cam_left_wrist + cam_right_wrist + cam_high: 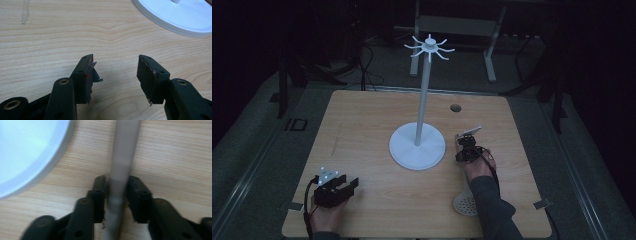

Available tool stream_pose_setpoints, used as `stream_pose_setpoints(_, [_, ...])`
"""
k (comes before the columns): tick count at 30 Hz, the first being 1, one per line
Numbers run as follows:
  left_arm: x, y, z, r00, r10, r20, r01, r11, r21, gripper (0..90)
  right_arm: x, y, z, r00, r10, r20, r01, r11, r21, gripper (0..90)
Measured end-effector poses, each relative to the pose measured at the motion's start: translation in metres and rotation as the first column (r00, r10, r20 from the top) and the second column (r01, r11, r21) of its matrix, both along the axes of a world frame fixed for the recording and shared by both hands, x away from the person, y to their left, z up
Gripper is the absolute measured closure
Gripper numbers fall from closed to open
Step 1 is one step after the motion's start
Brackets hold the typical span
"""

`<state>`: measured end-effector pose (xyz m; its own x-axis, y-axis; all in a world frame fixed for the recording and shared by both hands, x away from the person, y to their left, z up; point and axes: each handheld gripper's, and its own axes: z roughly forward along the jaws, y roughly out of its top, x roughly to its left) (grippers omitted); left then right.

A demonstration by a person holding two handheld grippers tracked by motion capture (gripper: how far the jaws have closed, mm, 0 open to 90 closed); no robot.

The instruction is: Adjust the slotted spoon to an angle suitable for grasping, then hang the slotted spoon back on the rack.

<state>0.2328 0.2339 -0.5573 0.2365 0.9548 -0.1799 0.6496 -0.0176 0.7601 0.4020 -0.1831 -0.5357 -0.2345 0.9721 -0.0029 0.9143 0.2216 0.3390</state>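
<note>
Between the right gripper's (pixel 117 195) jaws, a smooth grey handle (pixel 122 170).

Slotted spoon (pixel 466 202): white, round perforated head at approx 5 o'clock on the counter (pixel 362 125), near front edge. Grey handle (pixel 122 165) runs toward 12, lying just right of the white stand base (pixel 417 146), apart from it.

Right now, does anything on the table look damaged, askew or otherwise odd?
Yes: the left gripper's pads look torn, with ragged strips peeling off the inner faces of its open, empty jaws. Otherwise nothing stands out: the white hook stand is upright on the wooden table, and the right gripper straddles a grey utensil handle.
</note>
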Motion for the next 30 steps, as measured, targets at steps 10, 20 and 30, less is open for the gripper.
stream_pose_setpoints(10, [0.0, 0.001, -0.001, 1.0, 0.002, -0.004, -0.002, 1.0, 0.004, 47.8, -0.009, 0.005, 0.004, 0.9985, 0.006, 0.055, -0.008, 0.999, 0.044, 74.1])
stream_pose_setpoints(20, [0.0, -0.002, -0.001, 1.0, -0.003, -0.004, 0.003, 1.0, 0.006, 47.8, -0.026, -0.002, 0.022, 0.9867, 0.032, 0.159, -0.049, 0.993, 0.104, 74.3])
stream_pose_setpoints(30, [0.0, -0.002, -0.001, 1.0, 0.0, -0.001, 0.0, 1.0, 0.006, 47.9, -0.042, -0.004, 0.036, 0.9541, 0.075, 0.29, -0.116, 0.985, 0.127, 74.4])
